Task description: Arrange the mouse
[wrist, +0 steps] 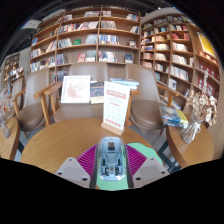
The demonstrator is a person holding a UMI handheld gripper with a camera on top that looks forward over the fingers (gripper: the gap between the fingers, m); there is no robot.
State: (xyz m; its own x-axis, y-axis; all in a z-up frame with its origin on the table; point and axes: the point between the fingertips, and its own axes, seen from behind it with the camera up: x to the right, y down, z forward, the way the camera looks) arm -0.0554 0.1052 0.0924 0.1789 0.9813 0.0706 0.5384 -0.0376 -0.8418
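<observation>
A see-through computer mouse [111, 157] with its inner parts showing sits between my two fingers. My gripper [111, 168] is shut on it: the magenta pads [90, 158] press on both of its sides. The mouse is held over the near part of a round wooden table [60, 140]. A pale green mat [143, 153] shows just right of the mouse, under the right finger; most of it is hidden by the gripper.
A standing sign card [117, 108] is on the table's far side, with two more display cards [76, 88] behind it. Chairs [30, 115] [150, 112] stand around the table. Bookshelves [95, 40] fill the back walls.
</observation>
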